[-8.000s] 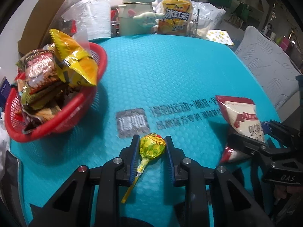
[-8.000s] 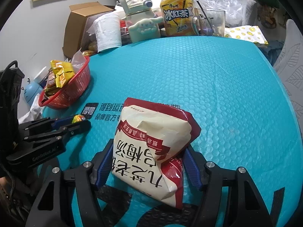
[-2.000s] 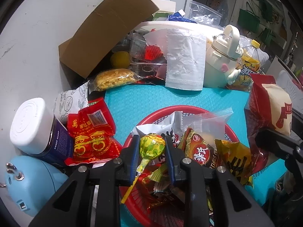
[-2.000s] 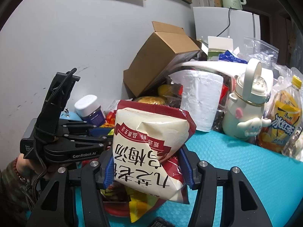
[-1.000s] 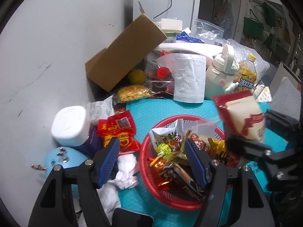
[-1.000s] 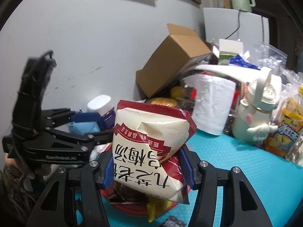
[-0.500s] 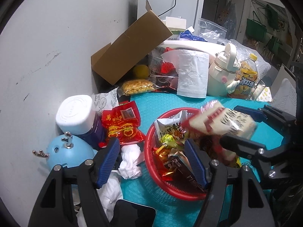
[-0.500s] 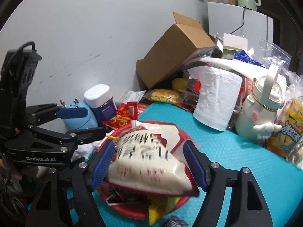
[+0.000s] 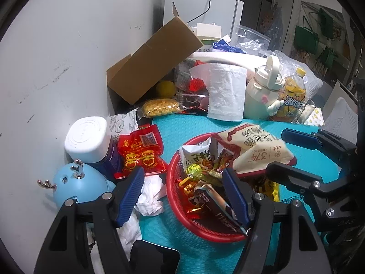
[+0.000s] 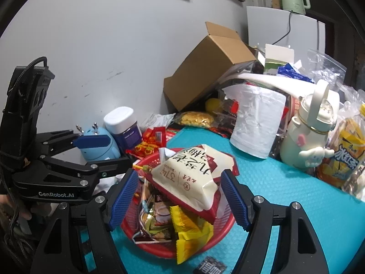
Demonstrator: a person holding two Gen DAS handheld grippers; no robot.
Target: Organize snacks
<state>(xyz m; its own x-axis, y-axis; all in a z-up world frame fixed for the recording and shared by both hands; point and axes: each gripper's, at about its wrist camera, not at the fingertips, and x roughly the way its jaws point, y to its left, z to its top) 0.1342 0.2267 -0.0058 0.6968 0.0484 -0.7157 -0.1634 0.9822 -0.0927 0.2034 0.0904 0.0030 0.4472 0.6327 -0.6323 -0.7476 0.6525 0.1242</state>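
Teal bubble-textured matting covers the desk [image 10: 285,191], which stands against a pale grey wall, and the red basket [image 10: 223,222] on it serves as the landmark. Inside the basket lies a heap of snacks, and on top of the heap rests the white and red snack bag [image 10: 189,178], tilted, its upper end over the basket's far rim. A yellow-green lollipop [image 9: 192,169] lies in the basket on the side nearer the wall, its stick pointing toward the rim, and a yellow packet [image 10: 191,235] pokes over the near rim. The right tool [image 10: 179,202] hangs over the basket with its 2 blue pads spread wide on either side of the snack bag, touching nothing; its jaws have just been opening. The left tool [image 9: 183,196] also stands wide and empty, one pad over the basket, the other outside it above crumpled white tissue [image 9: 151,196]. Beyond the basket stand a paper towel roll [image 10: 256,123], a cream bottle [image 10: 308,134] and a tilted cardboard box [image 10: 205,68].
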